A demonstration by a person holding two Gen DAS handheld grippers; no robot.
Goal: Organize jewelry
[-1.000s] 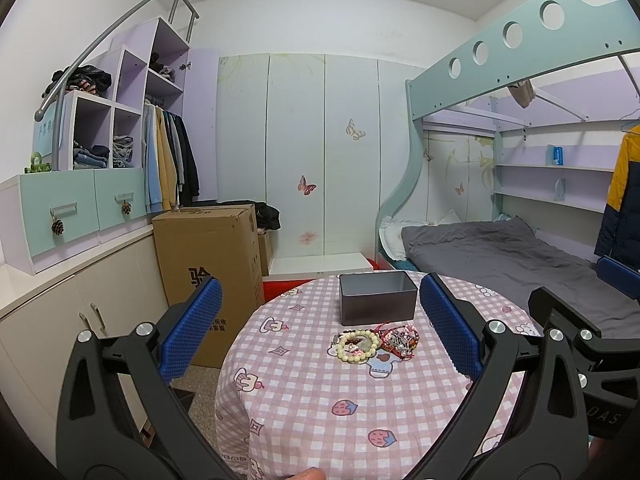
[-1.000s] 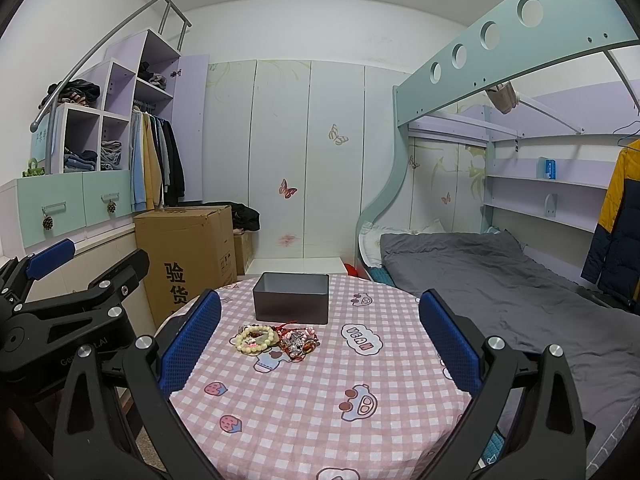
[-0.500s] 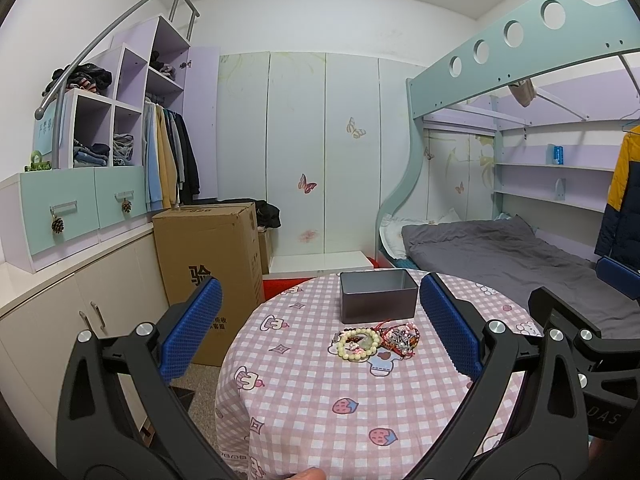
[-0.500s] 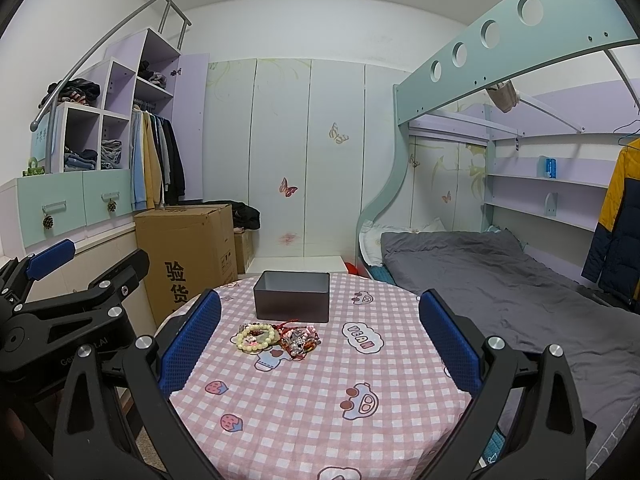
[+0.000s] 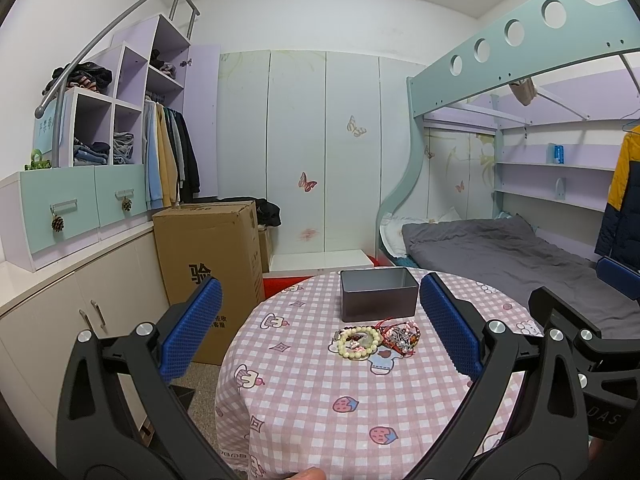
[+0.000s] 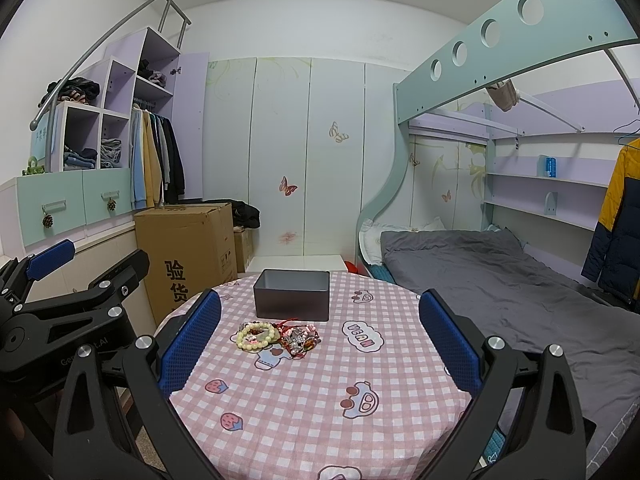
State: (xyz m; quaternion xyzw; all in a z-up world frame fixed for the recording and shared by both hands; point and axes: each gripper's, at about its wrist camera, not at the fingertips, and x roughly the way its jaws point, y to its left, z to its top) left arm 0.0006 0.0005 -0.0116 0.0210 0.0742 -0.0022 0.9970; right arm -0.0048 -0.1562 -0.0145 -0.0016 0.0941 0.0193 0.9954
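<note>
A dark grey open metal box (image 5: pixel 378 294) (image 6: pixel 292 295) stands at the far side of a round table with a pink checked cloth (image 5: pixel 320 392) (image 6: pixel 320 384). In front of it lie a cream bead bracelet (image 5: pixel 359 342) (image 6: pixel 257 335) and a tangle of red and silver jewelry (image 5: pixel 400 336) (image 6: pixel 298 338). My left gripper (image 5: pixel 320 328) is open and empty, held above the table's near left edge. My right gripper (image 6: pixel 320 332) is open and empty, above the near edge, to the right of the left one. Both are well short of the jewelry.
A tall cardboard box (image 5: pixel 208 264) stands on the floor left of the table. A low cabinet with drawers and shelves (image 5: pixel 60 240) runs along the left wall. A bunk bed with grey bedding (image 6: pixel 500 272) is at the right. The left gripper's body shows in the right wrist view (image 6: pixel 60 312).
Both views barely shift. The grippers stay open, and the jewelry and box have not moved.
</note>
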